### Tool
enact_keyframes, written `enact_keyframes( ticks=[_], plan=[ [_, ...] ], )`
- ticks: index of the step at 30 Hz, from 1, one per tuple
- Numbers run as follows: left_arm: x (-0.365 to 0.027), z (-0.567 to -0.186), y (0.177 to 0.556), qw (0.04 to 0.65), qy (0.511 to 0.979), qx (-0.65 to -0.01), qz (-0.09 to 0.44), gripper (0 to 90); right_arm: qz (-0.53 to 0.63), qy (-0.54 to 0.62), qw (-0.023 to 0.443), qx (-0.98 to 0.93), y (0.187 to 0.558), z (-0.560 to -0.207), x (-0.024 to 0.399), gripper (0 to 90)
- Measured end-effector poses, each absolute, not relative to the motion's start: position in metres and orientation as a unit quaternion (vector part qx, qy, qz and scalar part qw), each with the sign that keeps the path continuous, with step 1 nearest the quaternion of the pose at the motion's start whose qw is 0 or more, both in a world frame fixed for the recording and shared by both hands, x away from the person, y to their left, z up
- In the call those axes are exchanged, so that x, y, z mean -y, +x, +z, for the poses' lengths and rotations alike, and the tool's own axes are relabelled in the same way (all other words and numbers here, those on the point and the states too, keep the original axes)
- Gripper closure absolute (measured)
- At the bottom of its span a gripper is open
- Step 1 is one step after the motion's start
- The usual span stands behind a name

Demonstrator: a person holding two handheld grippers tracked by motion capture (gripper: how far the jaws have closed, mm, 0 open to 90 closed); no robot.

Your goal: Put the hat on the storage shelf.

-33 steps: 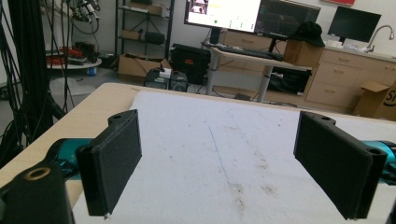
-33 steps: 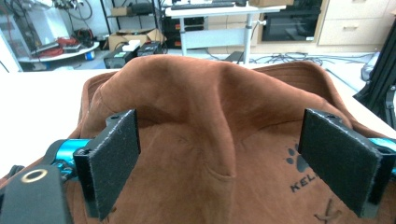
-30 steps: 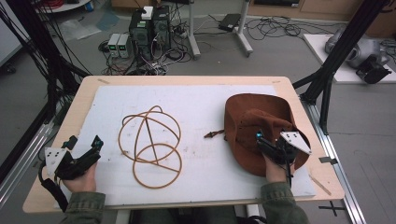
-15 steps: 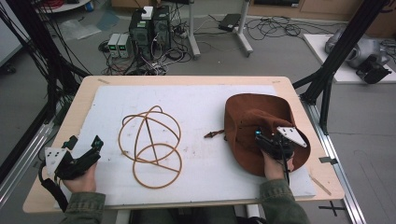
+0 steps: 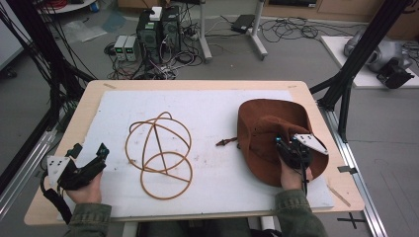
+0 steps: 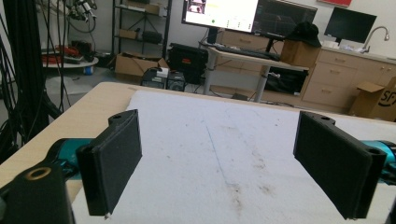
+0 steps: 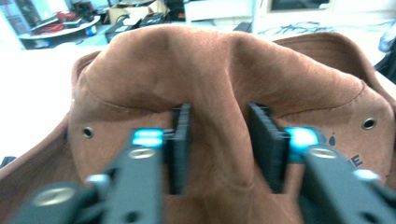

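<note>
A brown suede hat lies on the right of the white mat. My right gripper sits on its crown. In the right gripper view the jaws stand on either side of a raised fold of the crown, and my right gripper is shut on that fold. A thin tan hoop frame, made of crossing loops, lies at the mat's middle left. My left gripper rests near the front left corner, apart from the frame. In its own view the left gripper is open, with bare mat between its fingers.
A white mat covers most of the wooden table. The hat's short dark cord trails left onto the mat. Black frame posts stand at both sides of the table. Cables and boxes lie on the floor beyond the far edge.
My right gripper has crept forward up the hat's crown and closed in on the fold. The left gripper and the hoop frame have stayed put.
</note>
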State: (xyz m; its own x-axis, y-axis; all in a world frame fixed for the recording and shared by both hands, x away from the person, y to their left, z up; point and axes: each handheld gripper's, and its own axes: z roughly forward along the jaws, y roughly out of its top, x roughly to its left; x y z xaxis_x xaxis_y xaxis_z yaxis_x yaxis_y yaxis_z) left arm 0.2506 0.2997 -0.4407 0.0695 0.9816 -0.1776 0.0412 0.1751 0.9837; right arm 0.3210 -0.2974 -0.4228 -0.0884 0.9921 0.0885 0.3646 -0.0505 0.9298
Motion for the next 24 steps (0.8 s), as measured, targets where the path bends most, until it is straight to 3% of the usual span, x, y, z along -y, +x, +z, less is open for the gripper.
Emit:
enact_keyframes(
  ticks=[1, 3, 24],
  plan=[
    [-0.2998, -0.4409, 0.2507, 0.551, 0.48, -0.533, 0.426, 15.6, 0.444, 0.577, 0.352, -0.589, 0.3207, -0.422, 0.298, 82.7],
    [-0.3, -0.4411, 0.2509, 0.551, 0.481, -0.533, 0.426, 15.6, 0.441, 0.579, 0.345, -0.593, 0.3199, -0.4204, 0.2998, 88.2],
    [-0.3006, -0.4414, 0.2511, 0.552, 0.48, -0.533, 0.425, 15.6, 0.433, 0.565, 0.38, -0.59, 0.3156, -0.4189, 0.292, 88.8]
  ],
)
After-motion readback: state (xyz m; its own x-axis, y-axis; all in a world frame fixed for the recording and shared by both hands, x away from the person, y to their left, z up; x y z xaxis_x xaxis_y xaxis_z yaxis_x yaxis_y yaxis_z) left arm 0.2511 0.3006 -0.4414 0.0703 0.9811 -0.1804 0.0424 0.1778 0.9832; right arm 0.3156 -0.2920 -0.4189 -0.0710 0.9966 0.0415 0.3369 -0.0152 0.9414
